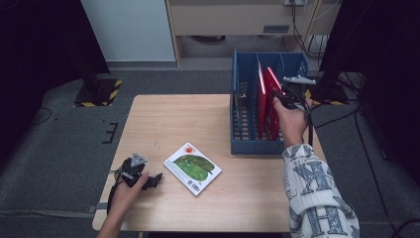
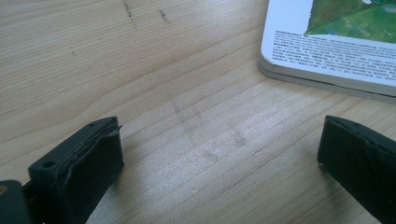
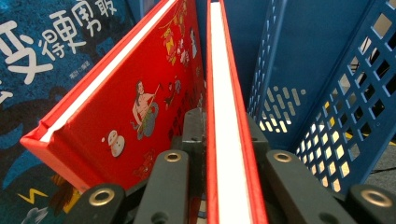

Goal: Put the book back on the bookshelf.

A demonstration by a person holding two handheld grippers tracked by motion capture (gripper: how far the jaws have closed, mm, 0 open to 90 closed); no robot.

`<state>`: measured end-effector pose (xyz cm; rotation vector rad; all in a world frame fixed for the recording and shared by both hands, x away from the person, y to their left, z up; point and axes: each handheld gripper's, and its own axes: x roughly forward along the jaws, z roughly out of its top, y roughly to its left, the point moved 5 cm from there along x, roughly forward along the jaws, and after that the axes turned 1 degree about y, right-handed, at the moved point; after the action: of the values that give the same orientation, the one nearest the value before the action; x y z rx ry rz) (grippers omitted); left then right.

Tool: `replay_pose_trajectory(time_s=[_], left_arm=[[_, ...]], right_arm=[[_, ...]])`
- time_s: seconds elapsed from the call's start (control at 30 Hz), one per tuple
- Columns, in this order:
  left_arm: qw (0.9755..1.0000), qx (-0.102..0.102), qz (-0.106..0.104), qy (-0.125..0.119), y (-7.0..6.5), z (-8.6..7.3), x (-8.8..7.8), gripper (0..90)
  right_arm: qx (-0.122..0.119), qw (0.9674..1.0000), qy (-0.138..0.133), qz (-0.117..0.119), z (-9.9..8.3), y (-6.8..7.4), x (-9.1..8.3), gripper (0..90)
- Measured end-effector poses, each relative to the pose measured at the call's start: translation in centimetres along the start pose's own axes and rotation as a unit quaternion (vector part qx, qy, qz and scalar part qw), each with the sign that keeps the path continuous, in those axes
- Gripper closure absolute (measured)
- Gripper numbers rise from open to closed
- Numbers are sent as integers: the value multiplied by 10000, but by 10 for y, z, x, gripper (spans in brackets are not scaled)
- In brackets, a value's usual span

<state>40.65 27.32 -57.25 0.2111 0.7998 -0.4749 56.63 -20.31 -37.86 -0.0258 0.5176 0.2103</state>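
Red hardcover book [image 3: 227, 140], standing edge-up, is clamped between the jaws of the right gripper [image 3: 227, 135]; the pads press on both covers, jaws drawn narrow around it. It sits in the right-hand compartment of the blue slotted book rack [image 1: 246, 144], with a second red book [image 3: 140, 102] leaning just beside it and a dark blue book [image 3: 37, 51] with white characters further over in the rack. Whether the held volume already rests on the rack floor cannot be told.

Left gripper [image 1: 148, 181] lies low on the table with jaws wide apart and nothing between them; bare wood shows between the pads in the left gripper view.

Progress, as judged: three books are in the rack, the third not yet released. One picture book [image 1: 192, 167] with a green leaf cover lies flat on the table, near the left gripper but apart from it. It appears to be the remaining item.

Surface: light wooden table [image 1: 163, 119], faint scuff marks, otherwise in order. Room: grey carpeted floor, hazard-striped stand bases [image 1: 99, 93] at both rear corners, loose cables at the right.
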Motion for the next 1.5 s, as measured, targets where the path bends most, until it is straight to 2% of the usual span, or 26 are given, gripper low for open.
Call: replay_pose_trajectory(time_s=[0.6,0.8,1.1,1.5], left_arm=[[10000,6,-5,3,0,0,0,0],[10000,10,-6,1,0,0,0,0],[10000,-1,-12,-10,-1,0,0,0],[10000,5,-19,-10,-1,0,0,0]], right_arm=[[83,9999,99,71,-4,-8,-7,751],[198,9994,75,262,-2,-9,-8,680],[65,9995,-24,302,11,-3,-11,682],[-124,9994,158,279,18,0,-8,742]])
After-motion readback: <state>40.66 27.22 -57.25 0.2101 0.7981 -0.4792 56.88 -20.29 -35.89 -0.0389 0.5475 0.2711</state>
